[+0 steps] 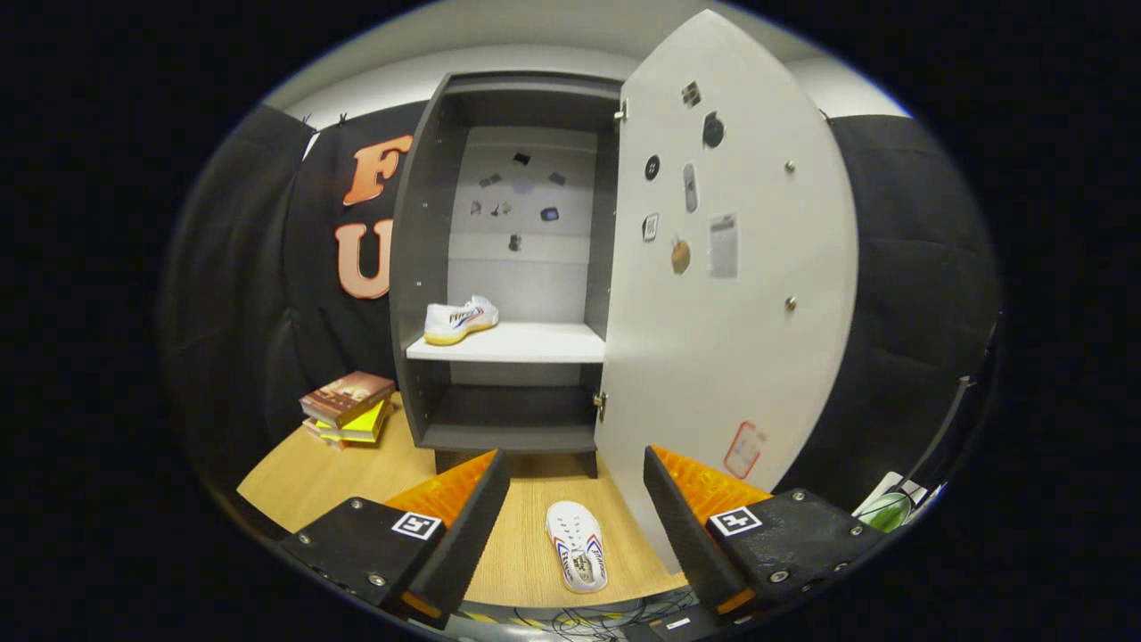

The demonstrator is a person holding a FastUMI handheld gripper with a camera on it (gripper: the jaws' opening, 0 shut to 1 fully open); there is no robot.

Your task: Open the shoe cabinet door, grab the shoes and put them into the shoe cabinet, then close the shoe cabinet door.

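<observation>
Your gripper (577, 486) has its two fingers wide apart, and they hold nothing. You can see the wooden floor (526, 535) through the gap between them. Each finger has a dark pad on the inside and an orange part behind it.

One white shoe (577, 557) lies on the floor, down between your fingers. It touches neither of them. You see it from above, and its toe end points away from you, toward the cabinet (513, 267).

The cabinet stands just ahead of your fingers. Its door (731, 294) is swung wide open on the right side. The bottom corner of the door goes behind your right finger, so you cannot see where it ends. Small stickers and dark bits are stuck on the inside of the door, but they are too small to make out. A few more sit on the back wall inside the cabinet, and those are blurry too.

The other white shoe (460, 320) already sits on the white shelf (526, 343), over on the left side. It is up against the cabinet's left wall. The space under the shelf is dark, and you cannot tell much about it.

A pile of books (348, 408) lies on the floor to the left of the cabinet. Some cables (588, 621) lie at the near edge of the floor, partly cut off. Something green and white (887, 508) peeks out past your right finger, but you cannot tell what it is.
</observation>
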